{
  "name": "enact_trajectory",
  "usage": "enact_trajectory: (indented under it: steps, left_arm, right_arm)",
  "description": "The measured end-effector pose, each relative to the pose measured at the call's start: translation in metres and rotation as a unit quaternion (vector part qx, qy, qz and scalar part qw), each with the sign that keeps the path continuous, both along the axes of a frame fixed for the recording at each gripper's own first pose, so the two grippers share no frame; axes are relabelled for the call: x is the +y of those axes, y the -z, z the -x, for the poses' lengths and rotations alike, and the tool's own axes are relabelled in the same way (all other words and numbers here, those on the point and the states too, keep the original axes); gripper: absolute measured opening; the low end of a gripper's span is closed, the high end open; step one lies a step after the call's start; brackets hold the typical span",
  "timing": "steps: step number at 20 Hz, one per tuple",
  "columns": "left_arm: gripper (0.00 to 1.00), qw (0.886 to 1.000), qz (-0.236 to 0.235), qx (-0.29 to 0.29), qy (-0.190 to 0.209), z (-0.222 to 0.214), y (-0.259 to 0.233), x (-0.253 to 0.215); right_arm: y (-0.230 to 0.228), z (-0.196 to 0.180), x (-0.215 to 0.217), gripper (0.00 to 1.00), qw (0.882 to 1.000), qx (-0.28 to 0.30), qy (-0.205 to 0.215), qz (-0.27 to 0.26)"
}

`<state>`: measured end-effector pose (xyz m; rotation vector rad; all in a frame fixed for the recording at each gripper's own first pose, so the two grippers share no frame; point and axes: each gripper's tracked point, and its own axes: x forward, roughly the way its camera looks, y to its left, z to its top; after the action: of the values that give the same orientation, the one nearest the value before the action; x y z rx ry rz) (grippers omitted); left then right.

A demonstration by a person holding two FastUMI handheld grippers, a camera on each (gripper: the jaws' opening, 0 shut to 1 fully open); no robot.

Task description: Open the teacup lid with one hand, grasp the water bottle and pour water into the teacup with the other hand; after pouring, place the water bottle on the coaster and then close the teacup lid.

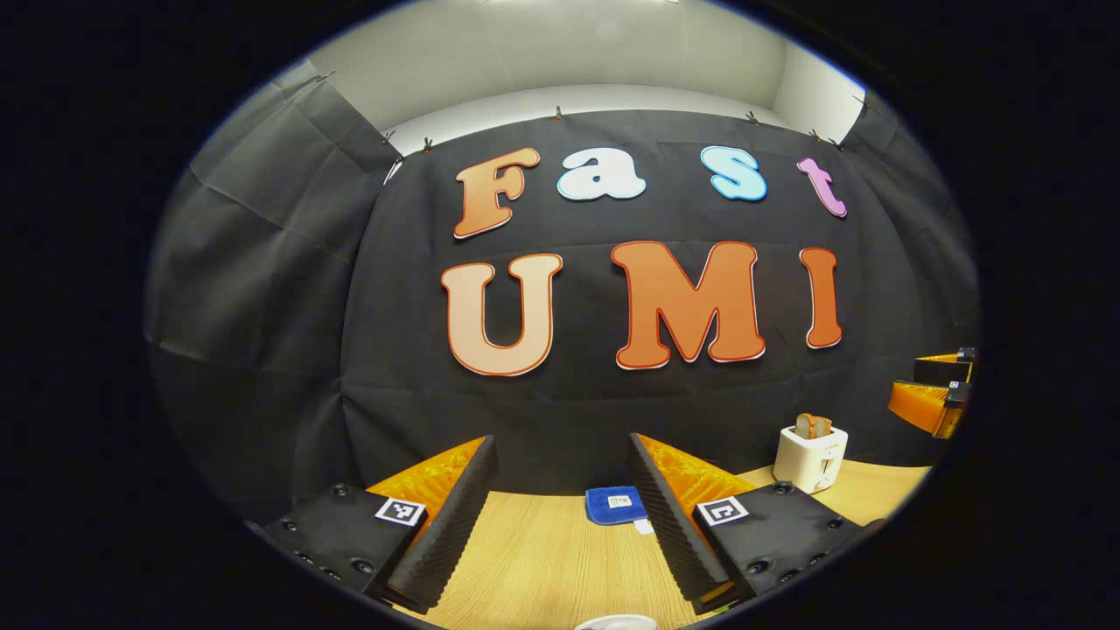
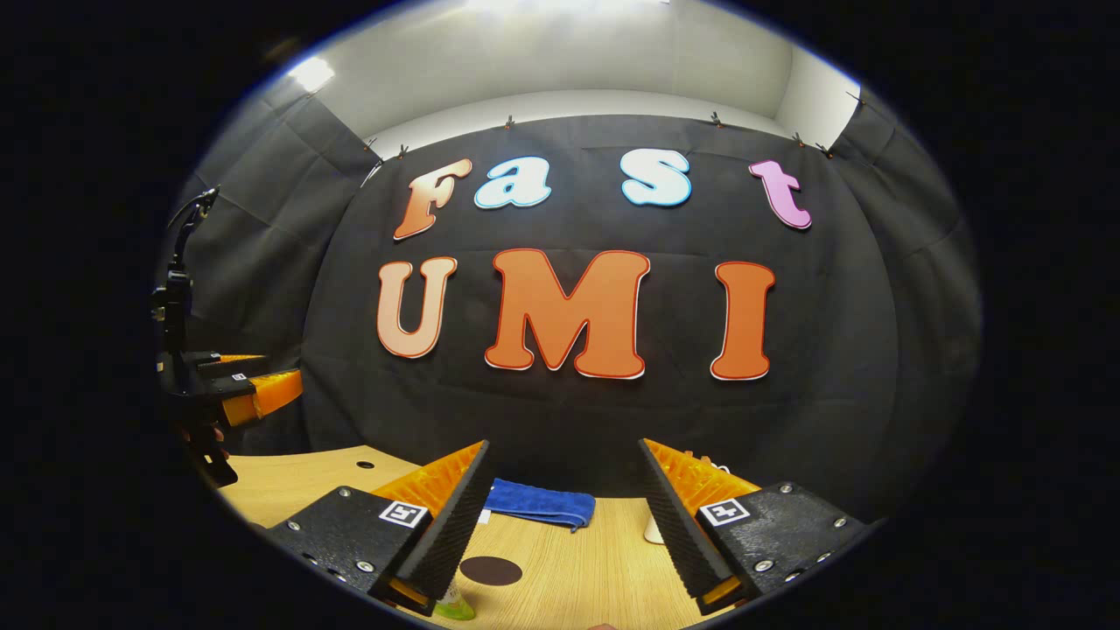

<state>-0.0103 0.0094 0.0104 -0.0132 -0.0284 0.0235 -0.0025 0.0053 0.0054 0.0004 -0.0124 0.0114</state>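
Start of the task, by the look of it: both claws raised, nothing held.

Counter (image 2: 560,560) low in frame. Left claw (image 1: 560,516) gaping wide, empty; right claw (image 2: 560,516) likewise.

Best lowered slowly, left claw centred over the lid before closing.

White rim, probably the teacup (image 1: 615,622), at bottom edge, below the left claw. Dark coaster (image 2: 491,570) beside right claw's left finger; greenish thing, possibly the bottle (image 2: 455,605), just under it.

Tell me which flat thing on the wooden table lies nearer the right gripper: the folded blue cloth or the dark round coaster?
The dark round coaster, just ahead of the right gripper; the folded blue cloth lies farther back by the wall.
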Motion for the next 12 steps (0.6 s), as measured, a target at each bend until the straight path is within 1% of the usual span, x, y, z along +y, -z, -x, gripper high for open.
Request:
enact_trajectory:
  steps: [4,8,12]
  left_arm:
    - [0.97,1.000,0.001,0.001,-0.004,0.001,0.000,0.001]
    - [0.96,1.000,0.012,0.014,0.012,0.002,0.010,-0.005]
    - [0.96,0.998,0.032,0.039,0.026,0.007,0.034,-0.005]
  right_arm:
    - [-0.001,-0.001,-0.001,0.97,1.000,0.001,0.001,-0.003]
    - [0.011,0.003,0.000,0.97,1.000,0.012,-0.005,-0.002]
    - [0.026,0.006,0.008,0.97,0.999,0.026,-0.019,-0.008]
